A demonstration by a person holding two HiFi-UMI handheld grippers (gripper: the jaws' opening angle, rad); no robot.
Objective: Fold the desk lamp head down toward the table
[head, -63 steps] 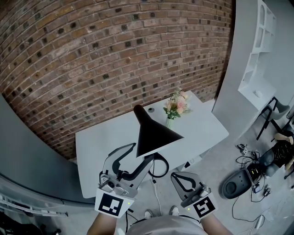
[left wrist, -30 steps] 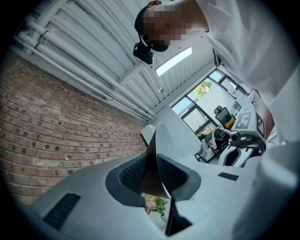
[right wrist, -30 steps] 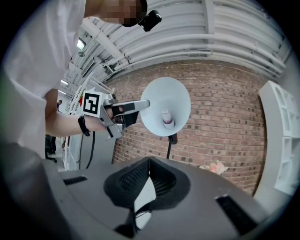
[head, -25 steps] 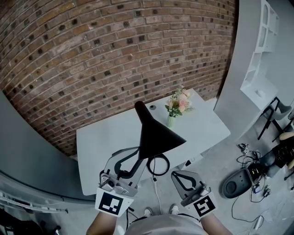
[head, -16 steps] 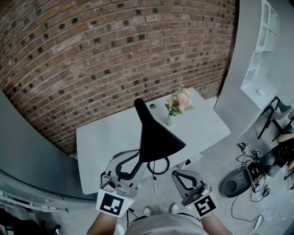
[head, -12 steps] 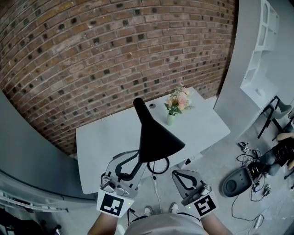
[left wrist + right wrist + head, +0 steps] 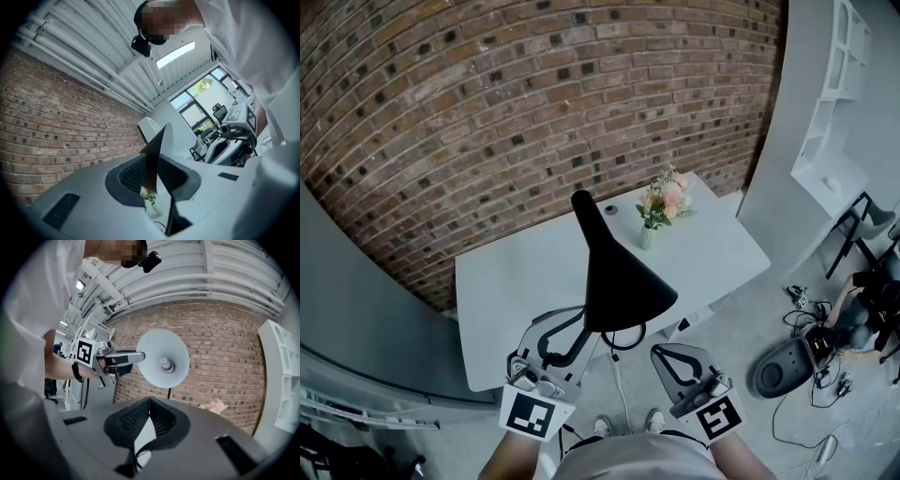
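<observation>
1. The lamp head (image 7: 619, 277), a black cone, stands high over the white table (image 7: 511, 281) near its front edge. Its mouth is tilted toward the person and is not yet down at the tabletop.
2. The left gripper (image 7: 584, 323) is clenched on the lamp head's thin rim, with the edge between its pads.
3. The right gripper (image 7: 661, 353) is closed on nothing and sits off to the side, apart from the lamp.
4. Risk: the rim is thin and looks slick, so the pads could slide off on the downward pull.
5. Risk: nothing braces the base, which is hidden from view. A stiff joint could tip or drag the whole lamp off the front edge.
6. Risk: the cable (image 7: 623, 337) loops at that edge and could snag. The vase of flowers (image 7: 659, 214) is well apart, so there's little danger there.
</observation>
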